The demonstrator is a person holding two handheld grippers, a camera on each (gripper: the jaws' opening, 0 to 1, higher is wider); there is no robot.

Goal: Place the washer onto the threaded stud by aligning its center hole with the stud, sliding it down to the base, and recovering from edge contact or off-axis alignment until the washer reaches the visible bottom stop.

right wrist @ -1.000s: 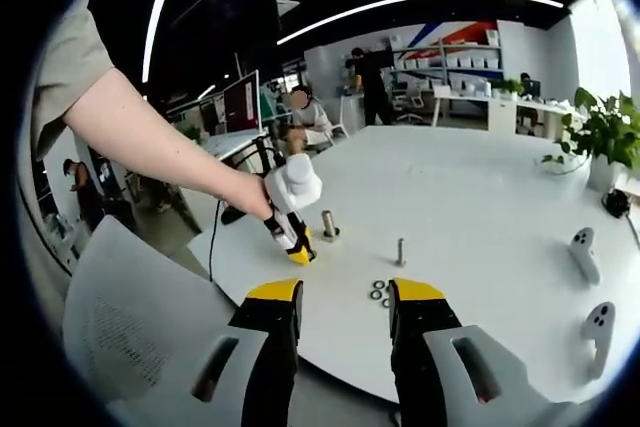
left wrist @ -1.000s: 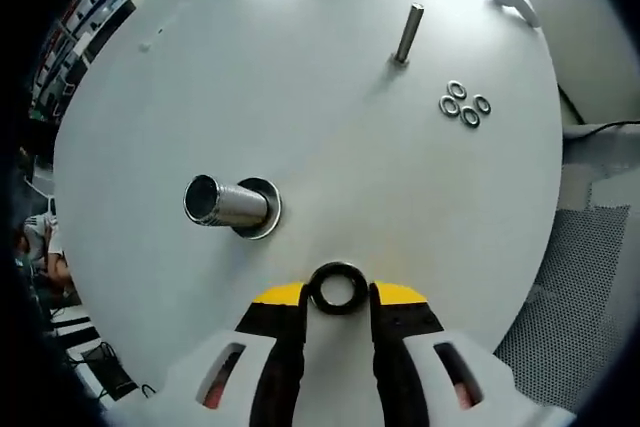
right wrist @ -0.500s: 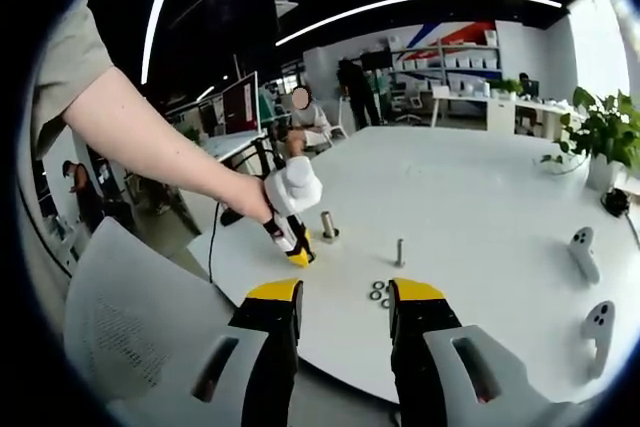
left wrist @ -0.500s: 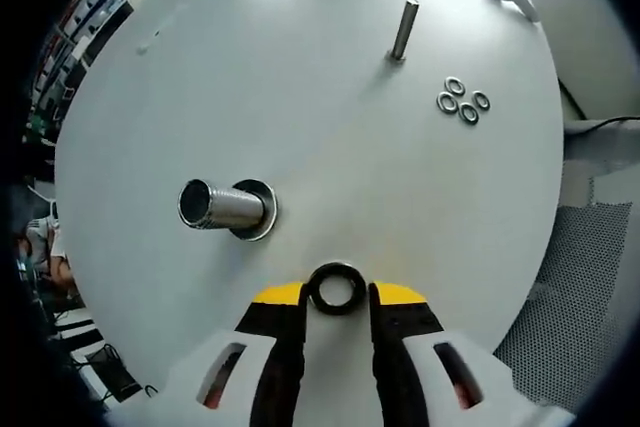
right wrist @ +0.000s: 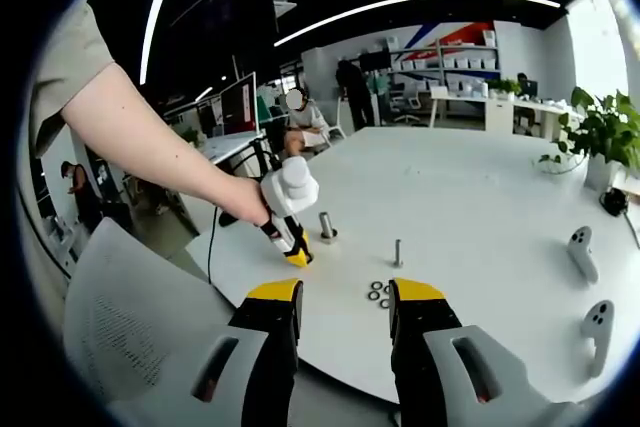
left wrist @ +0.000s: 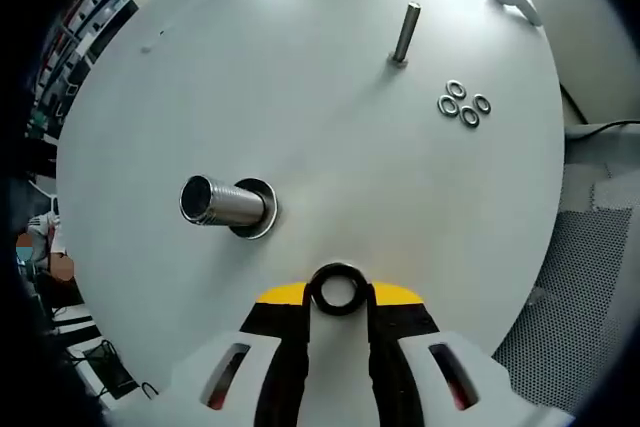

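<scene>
Left gripper (left wrist: pixel 338 292) clamps washer (left wrist: pixel 338 288); right gripper (right wrist: pixel 344 299) empty, apart.

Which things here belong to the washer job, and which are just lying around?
In the job: washer in the left gripper; large threaded stud.
Lying about: four spare washers; thin stud; two white controllers; potted plant.

Black washer (left wrist: pixel 337 289), yellow-tipped fingers (left wrist: pixel 279 295), white table (left wrist: pixel 300 97)
</scene>
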